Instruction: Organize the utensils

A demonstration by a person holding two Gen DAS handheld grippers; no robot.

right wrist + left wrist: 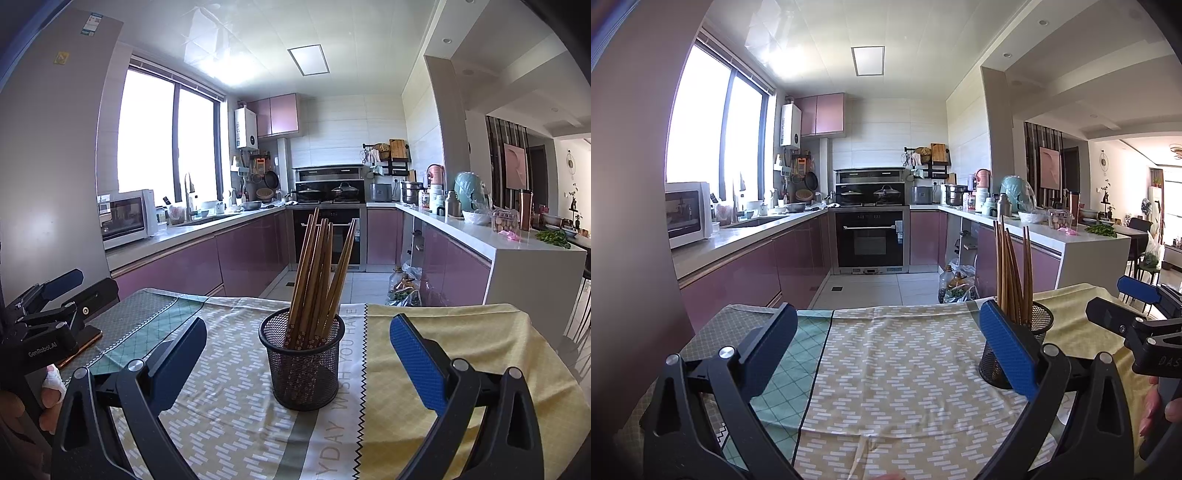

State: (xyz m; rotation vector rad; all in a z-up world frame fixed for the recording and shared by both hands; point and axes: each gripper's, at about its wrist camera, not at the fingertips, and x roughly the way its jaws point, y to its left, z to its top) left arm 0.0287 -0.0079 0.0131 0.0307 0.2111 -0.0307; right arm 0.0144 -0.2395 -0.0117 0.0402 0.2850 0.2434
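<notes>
A black mesh cup (pixel 304 373) stands upright on the patterned tablecloth (pixel 229 398) and holds several brown wooden chopsticks (pixel 317 273), which lean in different directions. My right gripper (pixel 299 323) is open, its fingers wide on either side of the cup and short of touching it. My left gripper (pixel 886 332) is also open, with only cloth between its fingers. In the left wrist view the cup (pixel 1041 325) sits just behind the right finger, partly hidden, with the chopsticks (pixel 1012 269) rising above it. Each gripper shows in the other's view: right gripper (pixel 1123 301), left gripper (pixel 81 288).
The table's far edge (pixel 258 297) drops to the kitchen floor. A dark flat object with a copper-coloured rim (pixel 86 339) lies on the cloth under the left gripper. A person's hand (pixel 51 384) holds that gripper. Counters and an oven stand beyond.
</notes>
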